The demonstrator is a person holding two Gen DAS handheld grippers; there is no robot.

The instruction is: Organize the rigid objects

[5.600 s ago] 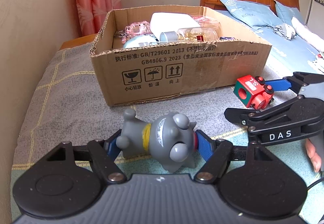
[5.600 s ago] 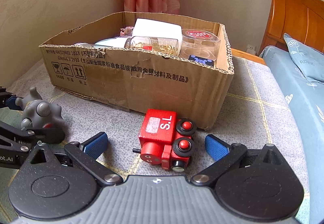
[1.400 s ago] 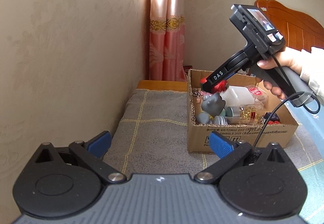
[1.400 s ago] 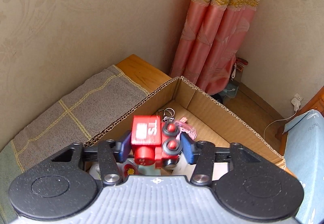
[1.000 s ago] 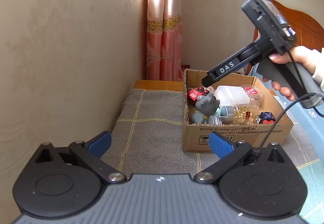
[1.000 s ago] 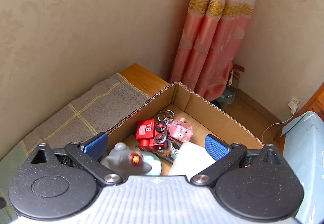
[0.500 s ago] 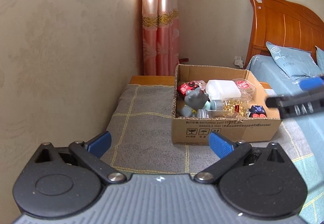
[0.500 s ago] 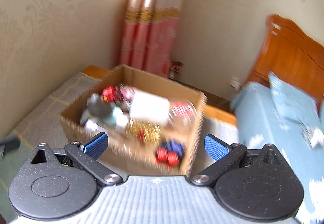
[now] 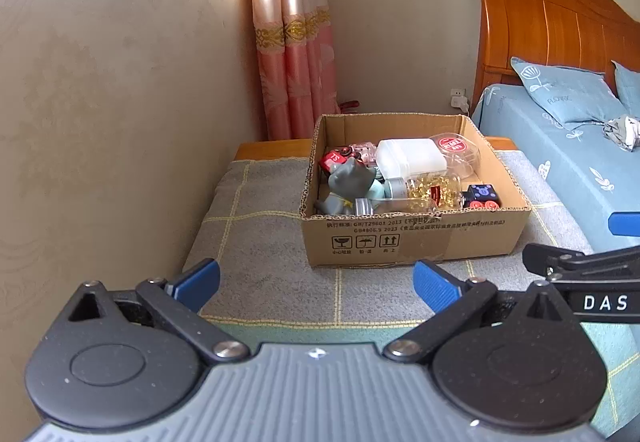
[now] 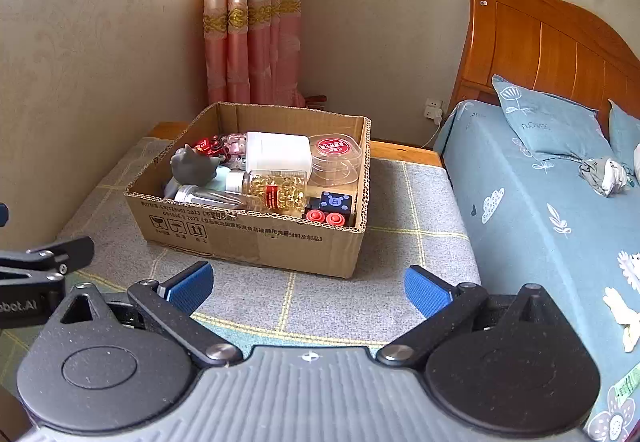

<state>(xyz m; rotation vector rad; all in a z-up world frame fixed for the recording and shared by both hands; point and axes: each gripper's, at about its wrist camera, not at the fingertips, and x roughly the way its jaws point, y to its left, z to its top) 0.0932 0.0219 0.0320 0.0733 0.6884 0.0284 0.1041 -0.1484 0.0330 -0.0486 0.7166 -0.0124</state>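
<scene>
Left gripper (image 9: 316,280) and right gripper (image 10: 308,288): held level side by side, drawn back from the cardboard box (image 10: 256,242), jaws spread wide, nothing between them. "DAS" printed in white on the right gripper's side, seen from the left wrist. On the box front: "GB4806.9 2023" and three handling symbols. Inside the box, well ahead of both grippers: grey figurine (image 10: 194,164), red toy train (image 9: 334,159) marked "S.L", capsule bottle (image 10: 276,188), white container (image 10: 278,152). Box resting on a grey blanket (image 10: 416,202).

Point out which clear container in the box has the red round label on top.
The squat clear plastic tub at the cardboard box's far right corner; the clear bottle of gold capsules lies on its side nearer the front.
</scene>
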